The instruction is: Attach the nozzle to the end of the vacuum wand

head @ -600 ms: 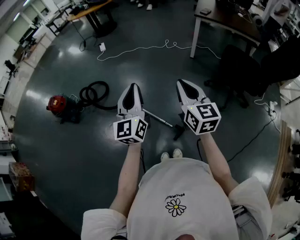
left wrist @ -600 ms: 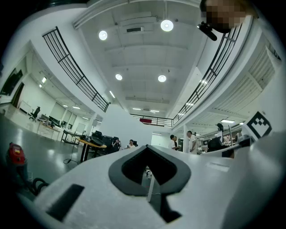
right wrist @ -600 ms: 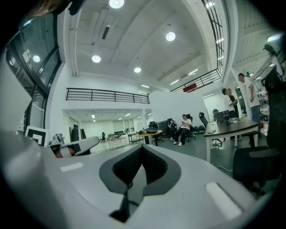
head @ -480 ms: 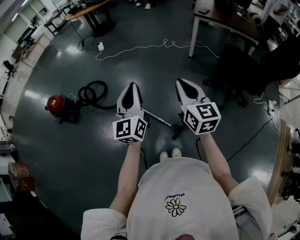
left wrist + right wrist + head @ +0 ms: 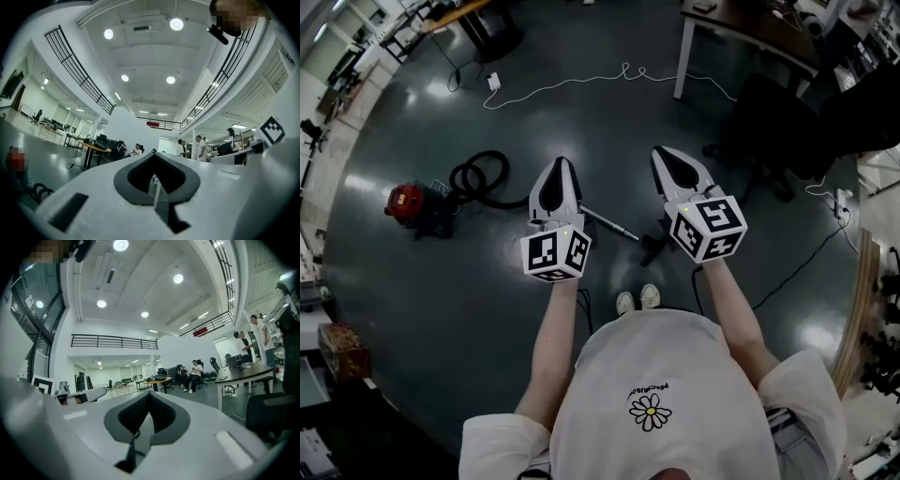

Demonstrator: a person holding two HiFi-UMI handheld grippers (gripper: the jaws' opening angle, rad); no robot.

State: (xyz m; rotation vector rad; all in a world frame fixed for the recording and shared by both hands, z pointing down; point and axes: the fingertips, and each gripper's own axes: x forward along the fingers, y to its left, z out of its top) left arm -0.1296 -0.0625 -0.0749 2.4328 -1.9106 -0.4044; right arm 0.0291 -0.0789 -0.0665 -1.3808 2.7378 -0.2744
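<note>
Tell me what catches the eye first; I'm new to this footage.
The left gripper and right gripper, both white, shut and empty, reach out over the dark floor. Between them on the floor lie the vacuum wand and black nozzle; the red vacuum sits far left.

Person stands on a dark glossy floor (image 5: pixel 487 309), both arms held out in front. Left claw (image 5: pixel 560 163) and right claw (image 5: pixel 662 152) sit side by side, apart, each with jaws drawn together to a point. On the floor beneath: silver vacuum wand (image 5: pixel 607 223) lying slantwise, dark nozzle (image 5: pixel 653 249) just beside its right end. Black hose (image 5: pixel 478 183) coils leftward to the red vacuum canister (image 5: pixel 405 203). White cable (image 5: pixel 572 84) snakes toward a table (image 5: pixel 741 37) at upper right.
</note>
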